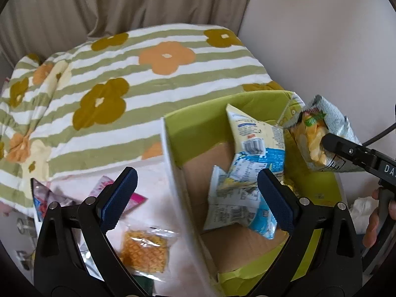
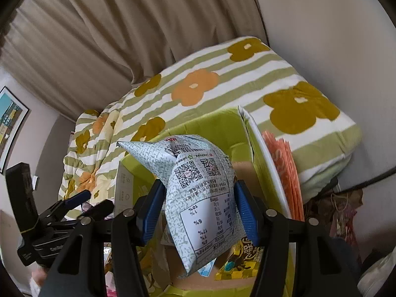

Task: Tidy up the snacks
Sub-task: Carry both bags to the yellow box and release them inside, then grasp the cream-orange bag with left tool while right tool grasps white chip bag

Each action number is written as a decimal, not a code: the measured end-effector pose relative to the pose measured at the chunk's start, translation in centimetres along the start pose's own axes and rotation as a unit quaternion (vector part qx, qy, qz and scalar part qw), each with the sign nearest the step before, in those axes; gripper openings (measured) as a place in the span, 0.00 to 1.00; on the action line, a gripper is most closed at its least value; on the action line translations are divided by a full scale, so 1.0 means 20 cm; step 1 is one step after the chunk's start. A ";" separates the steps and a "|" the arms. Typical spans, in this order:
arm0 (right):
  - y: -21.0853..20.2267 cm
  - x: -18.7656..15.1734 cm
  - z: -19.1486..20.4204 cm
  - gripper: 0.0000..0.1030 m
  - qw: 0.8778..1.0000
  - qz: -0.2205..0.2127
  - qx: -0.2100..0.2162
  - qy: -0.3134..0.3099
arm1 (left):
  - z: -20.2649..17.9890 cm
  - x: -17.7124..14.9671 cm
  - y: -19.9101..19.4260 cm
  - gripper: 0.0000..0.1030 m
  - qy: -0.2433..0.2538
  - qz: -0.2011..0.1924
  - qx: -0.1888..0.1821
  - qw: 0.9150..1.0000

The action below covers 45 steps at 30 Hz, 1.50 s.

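Observation:
A green cardboard box (image 1: 198, 126) stands open on the bed. Inside it leans a yellow and blue snack packet (image 1: 255, 148), over several similar packets (image 1: 237, 210). My left gripper (image 1: 198, 173) hovers above the box's near-left wall, jaws wide open and holding nothing. My right gripper (image 2: 199, 184) is shut on a puffy grey-green chips bag (image 2: 198, 198) printed with QR codes, held over the box (image 2: 210, 123). The left wrist view shows that bag (image 1: 321, 133) above the box's right edge, in the right gripper (image 1: 324, 146). A yellow packet (image 2: 247, 259) lies on the box floor.
A green-striped quilt (image 1: 148, 79) with flowers lies behind the box, with beige curtains and a wall beyond. A waffle snack in clear wrap (image 1: 143, 252) and pink packets (image 1: 136, 198) lie left of the box. Orange packets (image 2: 284, 173) stand outside its right wall. The left gripper (image 2: 97, 200) shows at left.

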State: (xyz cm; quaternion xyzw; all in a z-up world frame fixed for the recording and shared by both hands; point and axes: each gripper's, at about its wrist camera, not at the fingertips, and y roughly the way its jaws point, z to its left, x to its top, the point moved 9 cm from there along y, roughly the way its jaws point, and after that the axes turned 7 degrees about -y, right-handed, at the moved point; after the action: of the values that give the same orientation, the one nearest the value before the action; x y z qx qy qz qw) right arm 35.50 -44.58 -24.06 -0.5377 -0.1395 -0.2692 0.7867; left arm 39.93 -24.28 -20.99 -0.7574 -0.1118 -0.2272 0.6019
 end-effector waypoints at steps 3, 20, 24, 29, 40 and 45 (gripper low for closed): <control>-0.01 -0.01 -0.01 0.55 1.000 0.000 -0.010 0.005 | 0.02 -0.01 -0.03 0.94 -0.003 -0.004 0.001 1.000; -0.26 -0.12 0.10 1.00 0.997 -0.058 -0.016 -0.050 | 0.08 -0.21 -0.32 0.94 -0.036 -0.036 0.012 0.999; -0.35 -0.14 0.20 1.00 0.995 -0.061 0.004 -0.080 | 0.12 -0.26 -0.47 0.94 -0.054 -0.056 0.018 0.997; -0.44 -0.19 0.39 1.00 0.987 -0.059 0.040 -0.146 | 0.25 -0.34 -0.68 0.94 -0.082 -0.081 0.046 0.992; -0.42 -0.40 0.78 1.00 0.972 -0.032 0.099 -0.211 | 0.76 -0.71 -1.06 0.94 -0.171 -0.091 0.121 0.974; -0.36 -0.50 0.98 1.00 0.965 -0.017 0.114 -0.234 | 1.00 -0.86 -1.11 0.94 -0.205 -0.087 0.133 0.966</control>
State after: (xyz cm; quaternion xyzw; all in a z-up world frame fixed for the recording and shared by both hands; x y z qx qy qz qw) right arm 24.56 -25.86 -16.14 -0.4902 -0.3582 -0.1313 0.7837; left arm 19.20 2.34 -13.54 -0.6886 -0.3271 -0.1014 0.6392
